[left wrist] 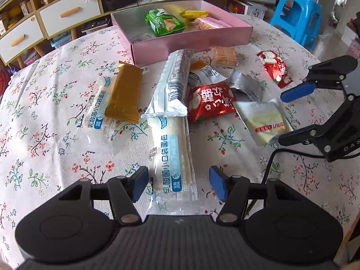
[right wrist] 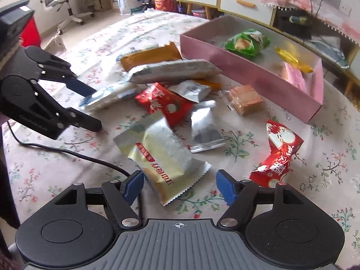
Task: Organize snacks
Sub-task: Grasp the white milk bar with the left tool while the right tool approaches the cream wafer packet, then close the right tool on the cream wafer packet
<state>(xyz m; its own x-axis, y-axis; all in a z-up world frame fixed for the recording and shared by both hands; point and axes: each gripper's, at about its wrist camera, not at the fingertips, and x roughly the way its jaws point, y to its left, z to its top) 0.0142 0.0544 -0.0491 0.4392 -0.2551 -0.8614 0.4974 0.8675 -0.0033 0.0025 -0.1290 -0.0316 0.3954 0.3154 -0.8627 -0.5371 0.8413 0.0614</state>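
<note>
A long bread packet with blue print [left wrist: 172, 157] lies on the floral tablecloth between the fingers of my left gripper [left wrist: 178, 184]. The jaws stand open, with a gap to the packet on the right side. My right gripper [right wrist: 180, 186] is open around a yellow and silver packet [right wrist: 162, 159] lying on the cloth. From the left wrist view, that gripper [left wrist: 284, 117] is at the right. The pink box [left wrist: 191, 42] at the back holds a green chip bag [left wrist: 164, 22], a yellow sweet [left wrist: 193, 14] and a pink packet [left wrist: 209, 23].
Loose snacks lie between the grippers and the box: a gold packet [left wrist: 123, 94], a second bread packet [left wrist: 96, 103], a long silver packet [left wrist: 173, 83], two red packets [left wrist: 209, 103] [left wrist: 275, 67] and crackers [left wrist: 225, 55]. A blue stool [left wrist: 297, 20] and drawers [left wrist: 67, 13] stand beyond the table.
</note>
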